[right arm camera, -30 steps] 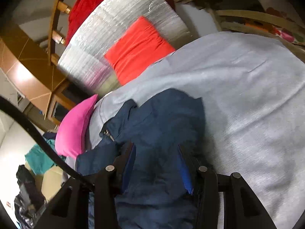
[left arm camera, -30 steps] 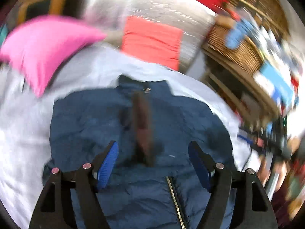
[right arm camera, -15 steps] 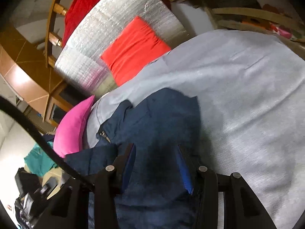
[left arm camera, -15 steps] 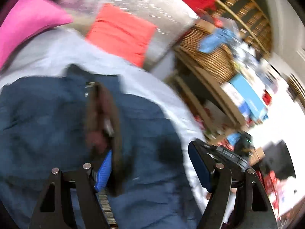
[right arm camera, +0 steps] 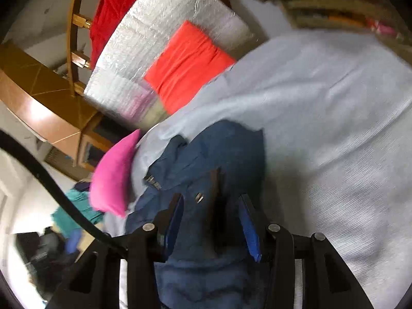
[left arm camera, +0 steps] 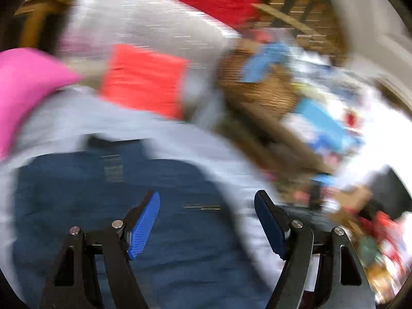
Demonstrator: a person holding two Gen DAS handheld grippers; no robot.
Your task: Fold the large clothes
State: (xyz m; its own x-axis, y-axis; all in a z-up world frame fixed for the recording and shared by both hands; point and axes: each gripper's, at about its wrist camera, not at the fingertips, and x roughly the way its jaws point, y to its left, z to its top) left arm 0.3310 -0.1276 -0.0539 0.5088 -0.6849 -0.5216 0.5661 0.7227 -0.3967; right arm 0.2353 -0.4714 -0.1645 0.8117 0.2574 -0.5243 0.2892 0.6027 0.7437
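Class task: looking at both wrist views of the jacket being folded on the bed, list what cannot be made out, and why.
- Left wrist view: shelf clutter, smeared by motion blur.
- Right wrist view: jacket fabric between the right gripper's fingers, too bunched to tell which part.
- Both views: the jacket's lower part, cut off by the bottom edge and gripper frames.
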